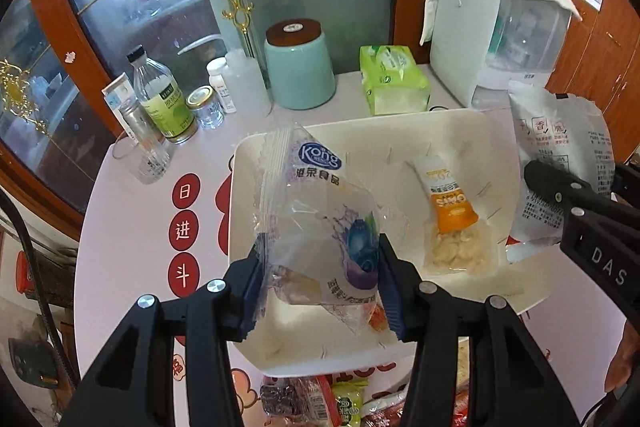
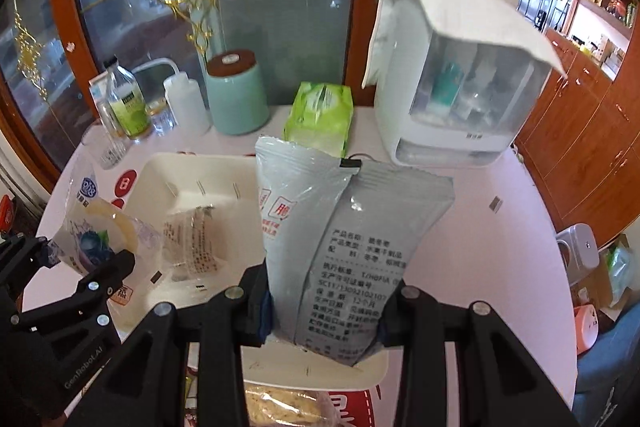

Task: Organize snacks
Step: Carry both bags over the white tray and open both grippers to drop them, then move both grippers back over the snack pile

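My left gripper (image 1: 318,279) is shut on a clear blueberry snack packet (image 1: 320,211) and holds it above the left half of the white square tray (image 1: 256,307). An orange-topped packet of pale pieces (image 1: 454,223) lies in the tray. My right gripper (image 2: 326,311) is shut on a grey snack bag (image 2: 344,239) and holds it upright over the tray's right side (image 2: 192,171). The grey bag (image 1: 560,155) and the right gripper (image 1: 568,195) show at the right of the left wrist view. The left gripper (image 2: 80,267) with the clear packet (image 2: 96,231) shows at the left of the right wrist view.
More snack packets (image 1: 320,403) lie on the table in front of the tray. Behind it stand a green tissue pack (image 1: 394,79), a teal jar (image 1: 298,63), bottles and jars (image 1: 164,95) and a white appliance under a cloth (image 1: 492,27). A glass cabinet is behind.
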